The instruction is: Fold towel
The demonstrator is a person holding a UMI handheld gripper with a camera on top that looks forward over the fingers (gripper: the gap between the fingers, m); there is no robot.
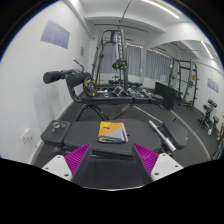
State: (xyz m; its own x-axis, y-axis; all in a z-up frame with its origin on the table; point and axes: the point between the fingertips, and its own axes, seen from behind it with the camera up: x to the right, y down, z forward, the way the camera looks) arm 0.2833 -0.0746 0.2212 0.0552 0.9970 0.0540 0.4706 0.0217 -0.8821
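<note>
Gripper view: the gripper [113,160] stands wide open, its two magenta pads empty. A small folded towel with yellow, blue and orange stripes [112,133] lies flat on the dark grey table [60,135], just ahead of the fingers and centred between them. Gym racks [185,80] stand beyond.
</note>
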